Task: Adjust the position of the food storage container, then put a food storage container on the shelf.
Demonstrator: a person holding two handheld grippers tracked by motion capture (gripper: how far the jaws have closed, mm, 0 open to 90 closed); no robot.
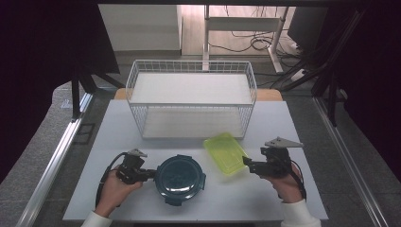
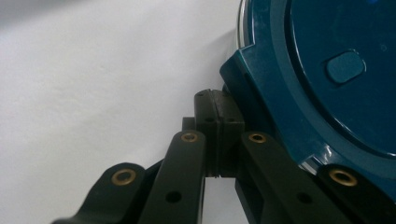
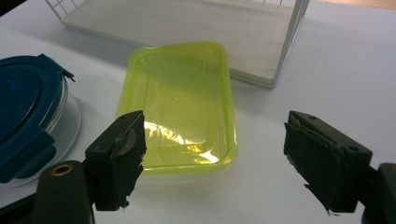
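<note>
Left tongs (image 2: 217,135) clenched empty, nudging round teal clip-lid container (image 1: 180,178). Right tongs (image 3: 215,163) released before yellow-green plastic tub (image 3: 182,102); next: advance, grasp rim.

Glossy teal plastic lid (image 1: 180,173), glossy translucent yellow-green plastic tray (image 1: 225,152) — matt white tabletop (image 1: 118,127), wire basket (image 1: 137,75).

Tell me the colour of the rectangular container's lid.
Translucent yellow-green lid, clearest in the right gripper view.

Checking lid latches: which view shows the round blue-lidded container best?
The high view: the whole blue-lidded container shows from above, all its side latches visible, left gripper at its edge. The left gripper view gives a close crop of one latch; the right gripper view catches just its edge beside the yellow-green container.
</note>
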